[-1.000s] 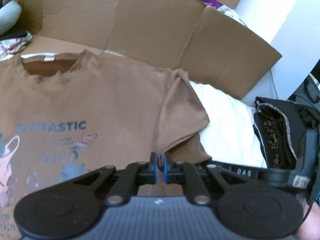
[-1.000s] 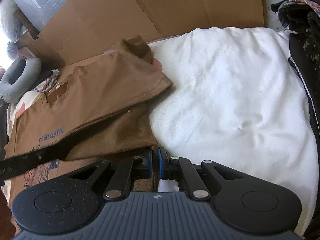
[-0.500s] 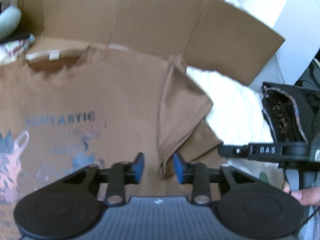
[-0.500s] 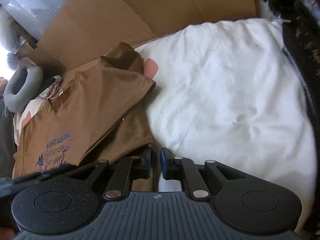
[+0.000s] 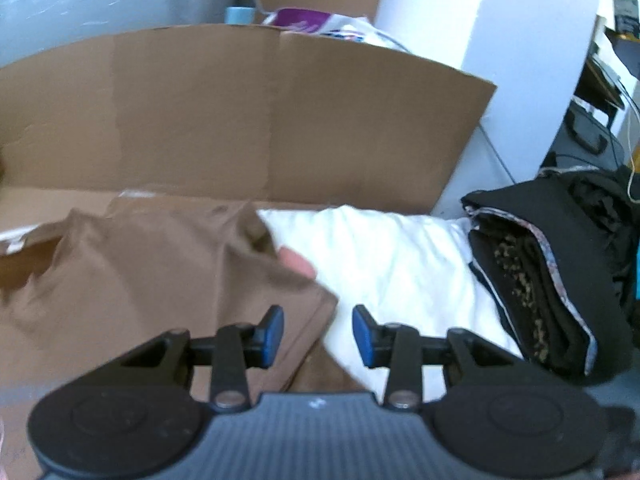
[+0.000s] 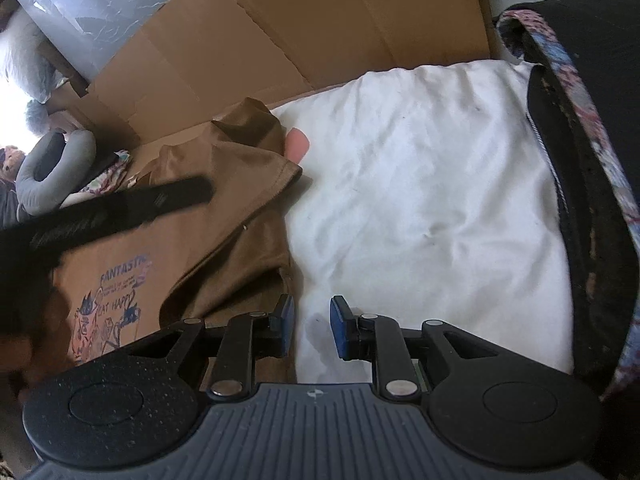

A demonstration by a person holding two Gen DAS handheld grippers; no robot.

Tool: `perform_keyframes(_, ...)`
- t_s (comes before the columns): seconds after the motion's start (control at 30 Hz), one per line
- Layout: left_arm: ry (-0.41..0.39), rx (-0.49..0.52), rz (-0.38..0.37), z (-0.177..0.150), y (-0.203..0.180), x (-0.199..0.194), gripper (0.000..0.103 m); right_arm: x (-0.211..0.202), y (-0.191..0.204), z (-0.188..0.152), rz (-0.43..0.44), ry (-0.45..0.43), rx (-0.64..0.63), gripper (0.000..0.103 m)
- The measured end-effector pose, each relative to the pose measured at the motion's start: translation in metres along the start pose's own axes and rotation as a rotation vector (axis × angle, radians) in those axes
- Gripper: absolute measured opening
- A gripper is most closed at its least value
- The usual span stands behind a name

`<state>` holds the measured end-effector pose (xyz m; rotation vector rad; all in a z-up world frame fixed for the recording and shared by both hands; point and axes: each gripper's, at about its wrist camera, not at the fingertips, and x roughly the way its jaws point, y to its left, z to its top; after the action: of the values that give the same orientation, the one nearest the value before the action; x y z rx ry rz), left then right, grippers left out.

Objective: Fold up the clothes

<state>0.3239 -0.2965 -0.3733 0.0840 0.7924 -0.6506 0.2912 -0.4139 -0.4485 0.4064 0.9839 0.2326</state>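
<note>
A brown T-shirt (image 5: 140, 272) lies flat on cardboard, its right sleeve folded in over the body. In the right wrist view the shirt (image 6: 224, 248) shows its "FANTASTIC" print (image 6: 120, 276). My left gripper (image 5: 318, 328) hangs open over the folded sleeve's edge, with nothing between its blue pads. It also crosses the right wrist view as a dark blurred bar (image 6: 120, 208) above the shirt. My right gripper (image 6: 312, 324) sits at the shirt's right edge over the white bedding (image 6: 420, 184). Its jaws are opening and hold nothing.
A cardboard sheet (image 5: 240, 120) stands up behind the shirt. White bedding (image 5: 392, 256) fills the right side, with a pile of dark folded clothes (image 5: 540, 264) beyond it. A grey neck pillow (image 6: 52, 176) lies at the far left.
Both grippers were shut at the shirt's folded side and now stand open, clear of the cloth. The left view has swung right and up, so the print has left it.
</note>
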Motion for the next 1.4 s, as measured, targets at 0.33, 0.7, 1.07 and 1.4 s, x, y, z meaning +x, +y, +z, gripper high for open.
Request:
perform_keyframes(0.33, 0.055, 0.083, 0.023, -0.004, -0.012, 0.054, 0.041, -0.001, -0.007, -0.014, -0.009, 0.023, -0.013, 0.027)
perform_keyframes(0.7, 0.109, 0.154, 0.080, -0.002, -0.014, 0.086, 0.045, 0.000, -0.008, -0.017, -0.014, 0.023, -0.015, 0.027)
perform_keyframes(1.07, 0.114, 0.081, 0.123, 0.003, -0.005, 0.096, 0.020, -0.004, -0.007, -0.020, -0.039, 0.006, -0.020, 0.027)
perform_keyframes(1.4, 0.077, 0.009, -0.021, 0.023, 0.022, 0.048, 0.007, -0.008, -0.001, -0.002, -0.032, -0.035, -0.054, 0.027)
